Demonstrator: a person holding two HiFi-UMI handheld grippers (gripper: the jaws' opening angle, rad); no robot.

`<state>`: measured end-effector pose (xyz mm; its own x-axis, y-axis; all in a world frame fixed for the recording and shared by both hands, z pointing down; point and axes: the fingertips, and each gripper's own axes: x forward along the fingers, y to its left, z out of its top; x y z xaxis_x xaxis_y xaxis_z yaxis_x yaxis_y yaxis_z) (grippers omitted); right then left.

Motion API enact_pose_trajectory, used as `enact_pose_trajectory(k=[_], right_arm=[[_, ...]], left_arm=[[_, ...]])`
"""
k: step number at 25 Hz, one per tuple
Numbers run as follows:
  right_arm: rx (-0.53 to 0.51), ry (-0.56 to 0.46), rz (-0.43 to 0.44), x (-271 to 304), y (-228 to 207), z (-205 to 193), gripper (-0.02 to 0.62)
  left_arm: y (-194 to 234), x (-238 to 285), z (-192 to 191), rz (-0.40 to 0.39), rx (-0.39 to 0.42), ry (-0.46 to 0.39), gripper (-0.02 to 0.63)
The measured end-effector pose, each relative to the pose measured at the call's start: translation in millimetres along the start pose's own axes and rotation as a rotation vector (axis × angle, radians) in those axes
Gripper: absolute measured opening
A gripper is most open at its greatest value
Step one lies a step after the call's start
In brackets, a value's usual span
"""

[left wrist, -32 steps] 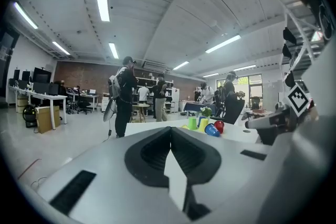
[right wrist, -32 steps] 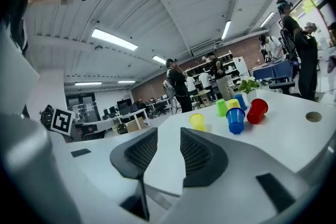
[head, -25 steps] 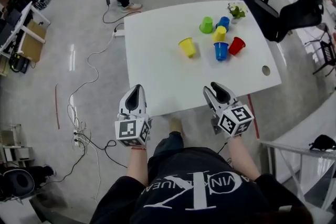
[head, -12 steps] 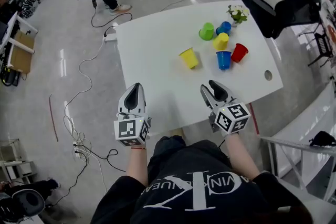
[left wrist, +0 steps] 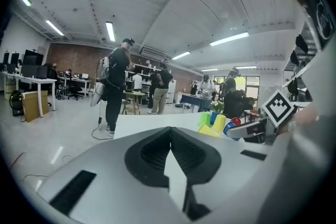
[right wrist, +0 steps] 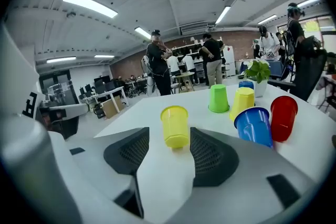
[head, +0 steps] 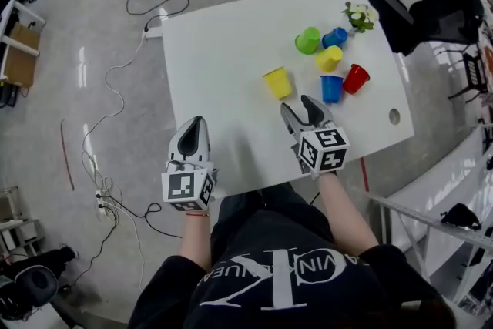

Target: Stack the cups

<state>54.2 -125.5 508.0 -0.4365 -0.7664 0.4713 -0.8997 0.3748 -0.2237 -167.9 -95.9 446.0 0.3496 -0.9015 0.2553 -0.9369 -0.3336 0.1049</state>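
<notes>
1. White surface, head view: six cups stand loose and unstacked towards its far right, so I judge the task to be at the reach-in step. The nearest yellow cup stands just ahead of the right tool. The left tool hangs at the near edge, well apart from every cup.
2. Left gripper view: its jaws are pressed together on nothing. Only here does the right tool show from the side, half covering the cups.
3. Right gripper view: the jaws are spread, having just been opening, with nothing between the pads. The yellow cup stands beyond them, framed in the gap. This view alone shows it widest at the top, seemingly mouth-up, while the green cup is widest at its base. Next, the tool should advance until the pads flank the cup, then close gently.
</notes>
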Motion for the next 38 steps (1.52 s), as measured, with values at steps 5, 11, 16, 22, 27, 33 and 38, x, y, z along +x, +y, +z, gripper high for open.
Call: enact_pose_trajectory(k=[5, 11, 16, 22, 27, 33, 38], right_arm=[[-0.052, 0.093, 0.008, 29.8, -8.3, -9.7, 0.268], [-0.109, 0.186, 0.000, 50.9, -15.9, -21.2, 0.270], [-0.168, 0.203, 0.025, 58.7, -11.0, -20.4, 0.260], [-0.192, 0.199, 0.034, 61.6, -11.3, -20.9, 0.227], [-0.214, 0.166, 0.053, 56.7, -6.9, -9.9, 0.227], [-0.241, 0.132, 0.087, 51.0, 2.4, 1.4, 0.227], [-0.283, 0.115, 0.126, 46.8, 14.7, 9.0, 0.225]], left_arm=[[18.2, 6.9, 3.1, 0.060, -0.012, 0.007, 0.003], [18.7, 13.1, -5.1, 0.073, -0.015, 0.035, 0.003], [21.9, 15.7, -7.5, 0.079, -0.026, 0.047, 0.003], [23.4, 17.6, -8.1, 0.082, -0.031, 0.049, 0.003], [25.3, 16.0, -9.3, 0.089, -0.037, 0.050, 0.003], [23.6, 15.0, -8.2, 0.088, -0.044, 0.043, 0.003], [24.7, 11.8, -7.0, 0.096, -0.043, 0.035, 0.003]])
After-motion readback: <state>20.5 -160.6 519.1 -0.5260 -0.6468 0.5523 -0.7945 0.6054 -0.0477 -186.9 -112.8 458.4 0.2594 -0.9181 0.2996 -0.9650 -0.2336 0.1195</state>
